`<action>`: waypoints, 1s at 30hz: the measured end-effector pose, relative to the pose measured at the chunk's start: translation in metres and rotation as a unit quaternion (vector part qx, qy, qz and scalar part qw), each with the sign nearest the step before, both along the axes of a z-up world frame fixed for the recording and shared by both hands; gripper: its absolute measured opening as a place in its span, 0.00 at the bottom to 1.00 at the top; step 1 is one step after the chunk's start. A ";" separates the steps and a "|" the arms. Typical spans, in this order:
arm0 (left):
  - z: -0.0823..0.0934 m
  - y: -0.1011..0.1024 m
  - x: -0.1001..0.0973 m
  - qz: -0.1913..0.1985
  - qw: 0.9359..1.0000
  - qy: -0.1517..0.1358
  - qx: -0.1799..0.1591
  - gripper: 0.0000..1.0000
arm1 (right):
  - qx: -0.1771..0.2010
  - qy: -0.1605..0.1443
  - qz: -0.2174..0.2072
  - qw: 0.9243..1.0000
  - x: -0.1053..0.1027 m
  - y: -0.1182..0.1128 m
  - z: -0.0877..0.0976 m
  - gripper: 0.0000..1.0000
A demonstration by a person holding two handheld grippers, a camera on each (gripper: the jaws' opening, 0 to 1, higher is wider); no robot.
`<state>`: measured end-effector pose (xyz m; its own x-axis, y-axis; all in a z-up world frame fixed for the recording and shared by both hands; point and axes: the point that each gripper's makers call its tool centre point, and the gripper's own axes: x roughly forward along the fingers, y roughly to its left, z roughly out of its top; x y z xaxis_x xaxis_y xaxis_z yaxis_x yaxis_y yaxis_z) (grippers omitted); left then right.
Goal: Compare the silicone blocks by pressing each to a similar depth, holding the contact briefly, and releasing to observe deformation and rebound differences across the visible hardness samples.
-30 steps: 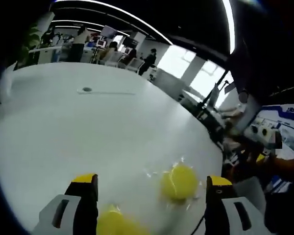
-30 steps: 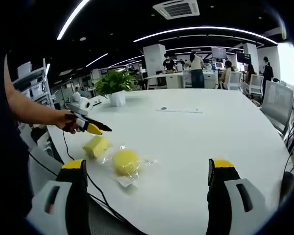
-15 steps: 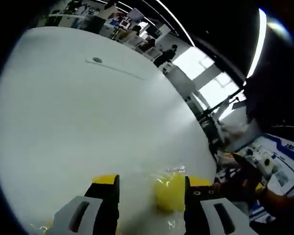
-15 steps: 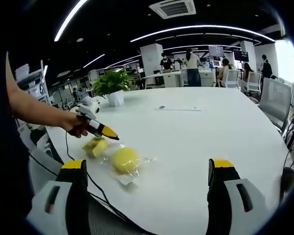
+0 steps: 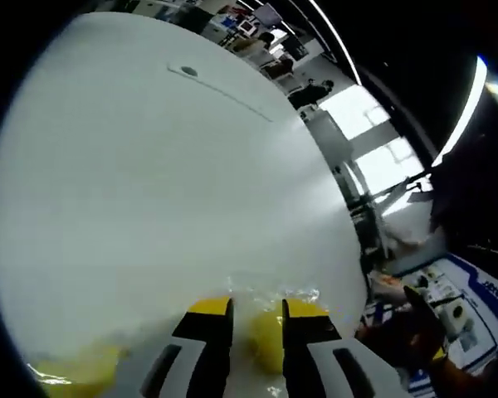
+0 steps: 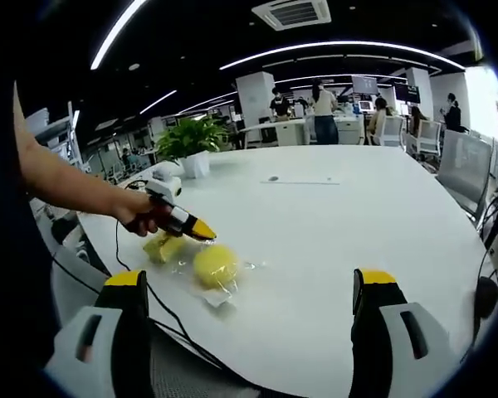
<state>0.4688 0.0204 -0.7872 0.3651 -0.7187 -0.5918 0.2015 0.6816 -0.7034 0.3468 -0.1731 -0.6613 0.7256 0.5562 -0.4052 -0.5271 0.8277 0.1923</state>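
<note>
The left gripper [image 6: 201,230] has its fingers [image 5: 206,319] nearly shut, with just a thin gap between the yellow tips, and they point down at the round yellow block [image 6: 215,265], which sits in a clear wrapper [image 6: 232,278] on the white bench [image 6: 340,224]. In the left gripper view that round block [image 5: 266,342] shows right behind the gap between the tips. I cannot tell if the tips touch it yet. A second yellow block [image 6: 163,247] lies just beside the round one, under the person's hand [image 6: 137,214]. The right gripper [image 6: 249,286] hangs back with its fingers wide open and nothing in them. To do this step well, I think the tips should go down slowly onto the middle of the round block, push only a little, wait, then lift straight up. The wrapper looks slippery, so the block could slide if the push comes from the side. One second ago the left fingers were wide open; now they are almost together, and the left gripper has moved from over the other block to the round one.
</note>
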 end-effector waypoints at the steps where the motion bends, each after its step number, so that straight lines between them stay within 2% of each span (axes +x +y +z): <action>1: -0.003 -0.001 -0.003 -0.002 1.000 0.013 -0.001 0.19 | 0.000 0.000 0.000 1.000 0.000 0.000 0.000 0.96; 2: -0.006 -0.001 -0.004 -0.004 1.000 0.013 0.003 0.17 | -0.001 0.000 -0.001 1.000 -0.001 -0.001 0.000 0.96; 4: -0.007 0.000 -0.002 -0.003 1.000 -0.003 0.011 0.14 | 0.000 -0.001 -0.002 1.000 -0.001 -0.003 0.001 0.96; 5: -0.007 0.000 -0.001 -0.002 1.000 -0.004 0.009 0.11 | 0.001 -0.001 -0.004 1.000 -0.002 -0.004 0.001 0.96; 6: -0.006 0.001 -0.001 -0.002 1.000 -0.003 0.009 0.03 | 0.001 -0.001 -0.005 1.000 -0.002 -0.005 0.001 0.96; 8: -0.005 0.000 0.000 -0.007 1.000 -0.003 0.010 0.01 | 0.000 0.000 -0.006 1.000 -0.003 -0.006 0.001 0.96; 10: -0.003 -0.001 -0.001 -0.016 1.000 -0.011 0.019 0.00 | 0.003 0.002 -0.006 1.000 -0.003 -0.006 0.001 0.96; 13: 0.001 -0.002 -0.004 0.002 1.000 0.012 -0.002 0.00 | 0.002 0.001 -0.010 1.000 -0.001 -0.006 0.002 0.96; 19: 0.006 0.001 -0.009 -0.002 1.000 0.028 -0.014 0.00 | 0.006 -0.005 -0.012 1.000 -0.001 -0.003 0.009 0.96; 30: 0.016 0.002 -0.010 0.004 0.999 0.022 -0.035 0.00 | 0.002 -0.001 -0.005 1.000 0.001 0.001 0.007 0.96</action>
